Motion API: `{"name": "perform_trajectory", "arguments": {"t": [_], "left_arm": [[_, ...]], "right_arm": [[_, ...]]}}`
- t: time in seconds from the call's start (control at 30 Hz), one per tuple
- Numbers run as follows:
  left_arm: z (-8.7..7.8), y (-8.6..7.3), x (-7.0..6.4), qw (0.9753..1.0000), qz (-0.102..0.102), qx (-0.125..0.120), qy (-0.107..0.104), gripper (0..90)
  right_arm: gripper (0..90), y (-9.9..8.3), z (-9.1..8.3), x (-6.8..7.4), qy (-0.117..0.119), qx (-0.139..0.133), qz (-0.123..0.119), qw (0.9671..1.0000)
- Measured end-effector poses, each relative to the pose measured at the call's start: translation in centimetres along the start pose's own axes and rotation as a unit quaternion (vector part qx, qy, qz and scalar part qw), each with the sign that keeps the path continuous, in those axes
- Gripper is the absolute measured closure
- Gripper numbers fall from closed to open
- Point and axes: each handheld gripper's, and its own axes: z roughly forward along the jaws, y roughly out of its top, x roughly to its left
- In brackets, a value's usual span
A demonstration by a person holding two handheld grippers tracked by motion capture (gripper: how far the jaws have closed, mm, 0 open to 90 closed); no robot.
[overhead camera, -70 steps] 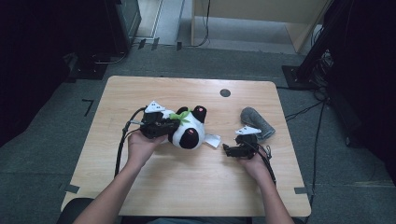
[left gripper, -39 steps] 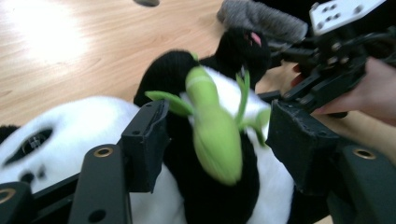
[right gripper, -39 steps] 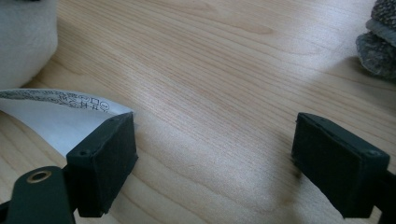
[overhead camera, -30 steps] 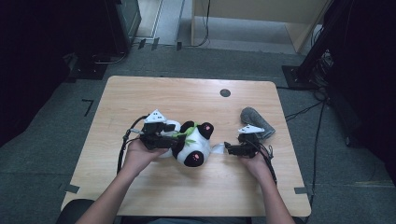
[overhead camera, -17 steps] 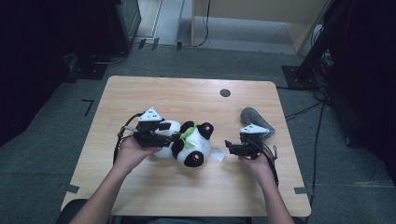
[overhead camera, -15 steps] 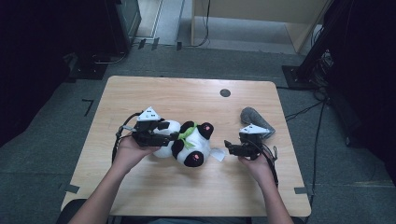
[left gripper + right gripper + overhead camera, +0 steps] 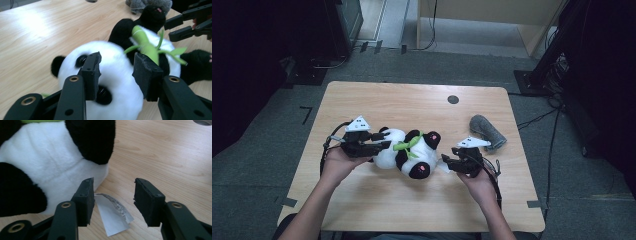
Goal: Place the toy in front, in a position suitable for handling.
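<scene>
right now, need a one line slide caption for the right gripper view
Open right gripper poised over the white tag of a plush panda lying on the wooden table.

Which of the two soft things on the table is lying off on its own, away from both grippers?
The grey sock near the table's right edge; it lies apart, while the plush panda sits between the left gripper and right gripper.
</scene>
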Motion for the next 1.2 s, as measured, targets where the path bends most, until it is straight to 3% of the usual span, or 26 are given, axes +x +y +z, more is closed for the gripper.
{"name": "perform_trajectory", "arguments": {"t": [0.07, 0.2, 0.37, 0.6, 0.73, 0.83, 1.03, 1.2], "left_arm": [[-0.4, -0.6, 0.5, 1.0000, -0.003, 0.002, 0.004, 60.4], [-0.8, -1.5, 1.9, 0.9997, -0.017, 0.000, 0.017, 58.4], [-1.0, -2.2, 2.9, 0.9996, -0.022, -0.004, 0.020, 62.5], [-0.6, -3.2, 4.1, 0.9988, -0.042, 0.006, 0.026, 62.2], [0.3, -3.6, 4.4, 0.9987, -0.039, 0.022, 0.024, 58.9], [0.5, -4.0, 4.5, 0.9989, -0.038, 0.012, 0.023, 55.6], [0.9, -4.2, 4.8, 0.9987, -0.047, 0.016, 0.008, 55.8], [1.1, -4.8, 4.7, 0.9974, -0.072, 0.000, -0.005, 55.6]], "right_arm": [[56.7, 0.1, 0.0, 0.4, 0.006, 0.000, -0.004, 1.0000], [68.8, 0.2, -0.1, 1.1, 0.006, 0.001, -0.022, 0.9997], [74.7, 0.1, -0.2, 1.7, 0.013, 0.001, -0.032, 0.9994], [77.1, 0.1, -0.4, 2.2, 0.031, -0.002, -0.025, 0.9992], [77.3, -0.1, 0.1, 2.5, 0.047, 0.008, -0.020, 0.9986], [74.5, 0.0, 0.6, 2.5, 0.055, 0.010, -0.018, 0.9983], [77.2, 0.0, 1.7, 2.4, 0.067, 0.020, -0.021, 0.9973], [77.3, 0.2, 2.1, 2.2, 0.058, 0.016, -0.024, 0.9979]]}}
